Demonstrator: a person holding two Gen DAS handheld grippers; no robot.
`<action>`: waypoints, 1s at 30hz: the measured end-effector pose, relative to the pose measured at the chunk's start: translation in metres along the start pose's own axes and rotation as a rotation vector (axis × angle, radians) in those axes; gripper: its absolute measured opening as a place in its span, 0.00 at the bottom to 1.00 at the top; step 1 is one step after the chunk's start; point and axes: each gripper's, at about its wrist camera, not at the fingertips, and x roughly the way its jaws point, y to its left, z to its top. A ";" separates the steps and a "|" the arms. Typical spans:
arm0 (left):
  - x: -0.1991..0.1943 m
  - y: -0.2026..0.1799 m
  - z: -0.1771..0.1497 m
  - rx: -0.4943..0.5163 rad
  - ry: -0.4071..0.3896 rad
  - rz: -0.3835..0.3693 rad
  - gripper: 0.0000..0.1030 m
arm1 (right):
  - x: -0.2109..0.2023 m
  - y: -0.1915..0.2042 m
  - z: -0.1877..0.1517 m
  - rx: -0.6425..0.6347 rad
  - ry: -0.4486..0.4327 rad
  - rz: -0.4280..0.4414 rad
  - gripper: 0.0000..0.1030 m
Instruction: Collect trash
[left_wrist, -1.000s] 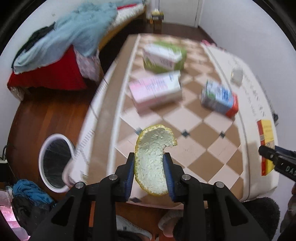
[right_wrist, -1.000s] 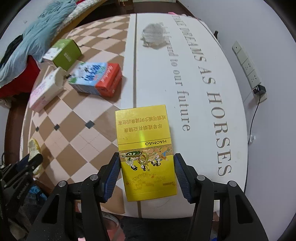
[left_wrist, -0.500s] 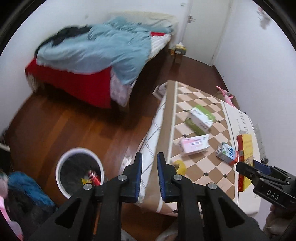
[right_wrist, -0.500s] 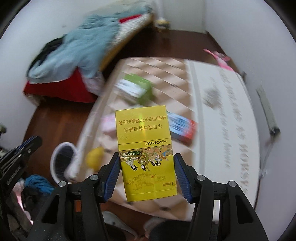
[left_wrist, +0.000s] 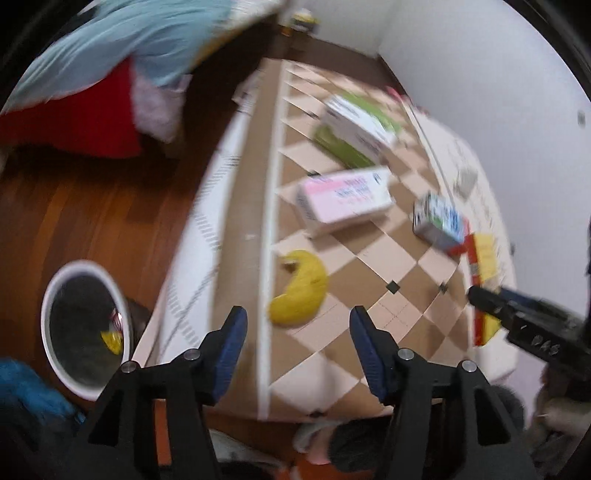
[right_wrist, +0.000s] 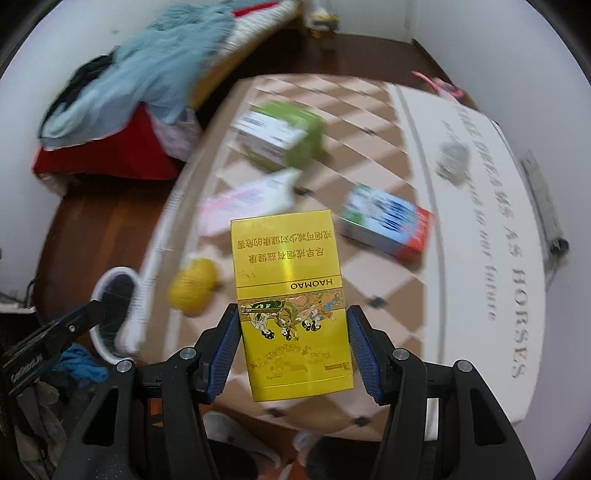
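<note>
Peel (left_wrist: 301, 290) now released, ahead of wide left hand-held gripper (left_wrist: 297, 341); right (right_wrist: 291, 343) gripping box (right_wrist: 291, 306).

Bed (right_wrist: 155, 81) w/ blanket, wood floor (left_wrist: 92, 214)

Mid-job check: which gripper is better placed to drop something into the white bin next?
Right, I'd say. The right gripper already clamps the yellow cigarette carton, while the left gripper is open and empty above the yellow peel. The white round bin sits on the floor beside the table's left edge.
</note>
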 end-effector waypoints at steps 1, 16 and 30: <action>0.010 -0.008 0.005 0.026 0.017 0.017 0.53 | 0.005 -0.011 0.000 0.015 0.011 -0.015 0.58; 0.025 -0.027 0.009 0.122 -0.003 0.125 0.31 | 0.019 -0.070 0.004 0.086 0.043 -0.066 0.58; -0.147 0.038 0.010 -0.035 -0.332 0.158 0.31 | -0.046 0.014 0.018 -0.038 -0.092 0.058 0.58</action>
